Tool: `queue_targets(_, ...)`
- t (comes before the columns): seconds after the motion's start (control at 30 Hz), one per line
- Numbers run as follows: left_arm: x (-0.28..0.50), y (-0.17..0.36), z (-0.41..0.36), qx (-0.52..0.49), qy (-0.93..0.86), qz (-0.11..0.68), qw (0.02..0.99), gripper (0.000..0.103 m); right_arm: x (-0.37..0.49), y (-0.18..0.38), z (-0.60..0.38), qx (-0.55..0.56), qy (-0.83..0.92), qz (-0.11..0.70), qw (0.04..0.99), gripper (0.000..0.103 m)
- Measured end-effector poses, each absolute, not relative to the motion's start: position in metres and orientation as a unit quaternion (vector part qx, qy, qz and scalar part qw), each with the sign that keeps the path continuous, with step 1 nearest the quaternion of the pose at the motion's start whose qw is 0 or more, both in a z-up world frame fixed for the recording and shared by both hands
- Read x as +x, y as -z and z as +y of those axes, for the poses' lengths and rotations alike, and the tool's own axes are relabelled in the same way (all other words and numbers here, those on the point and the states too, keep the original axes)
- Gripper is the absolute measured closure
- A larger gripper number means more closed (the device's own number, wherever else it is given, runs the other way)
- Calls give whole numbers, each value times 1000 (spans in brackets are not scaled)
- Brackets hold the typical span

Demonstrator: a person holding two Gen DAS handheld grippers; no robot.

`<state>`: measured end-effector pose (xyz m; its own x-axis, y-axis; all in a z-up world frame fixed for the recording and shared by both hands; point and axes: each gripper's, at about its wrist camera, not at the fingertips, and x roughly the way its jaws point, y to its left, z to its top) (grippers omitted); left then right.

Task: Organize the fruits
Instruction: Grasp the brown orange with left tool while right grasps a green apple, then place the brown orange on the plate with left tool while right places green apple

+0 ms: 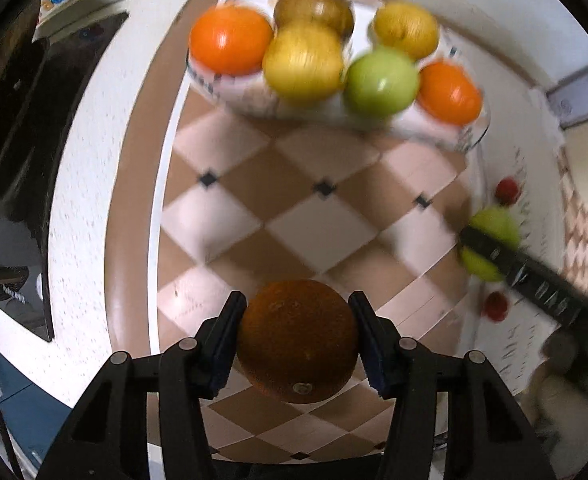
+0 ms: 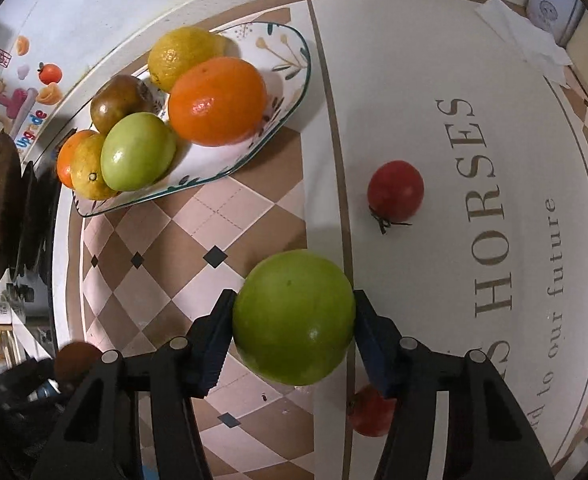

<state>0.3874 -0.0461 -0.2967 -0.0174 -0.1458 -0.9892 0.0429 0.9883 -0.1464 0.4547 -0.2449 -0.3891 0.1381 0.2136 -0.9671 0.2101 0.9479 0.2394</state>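
Orange and dull in shadow, a round fruit [image 1: 297, 342] sits clamped between the pads of the left gripper [image 1: 297, 340], held above the checked tablecloth [image 1: 294, 208]. That gripper's own camera is smeared with blur, yet it shows the patterned plate [image 1: 234, 92] at the far side, heaped with fruit, and off to the right the other tool's dark finger crossing a green fruit [image 1: 494, 220], with two small red ones beside it.

Over on the right wrist camera everything is sharp. The right gripper [image 2: 294, 320] has its pads pressed on both flanks of a large green fruit [image 2: 294, 316], low over the seam where the checks meet a white mat [image 2: 434, 100] printed with lettering. Only here can the plate [image 2: 290, 52] be read plainly: two oranges, two yellow fruits, a brownish one and a green one. A red tomato [image 2: 395, 191] lies alone on the mat, further off; a second [image 2: 370, 412] peeps out under the right-hand finger.
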Motion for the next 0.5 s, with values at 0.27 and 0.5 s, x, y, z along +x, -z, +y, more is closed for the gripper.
queue_targets(0.27,454,228,-53,-88,103,665,735,53,484,335,-254,197,-29,608,768,44)
queue_targets(0.5,548,231,-52,-112,109,663,732,53,547,318,-263,201,-29,590,782,44)
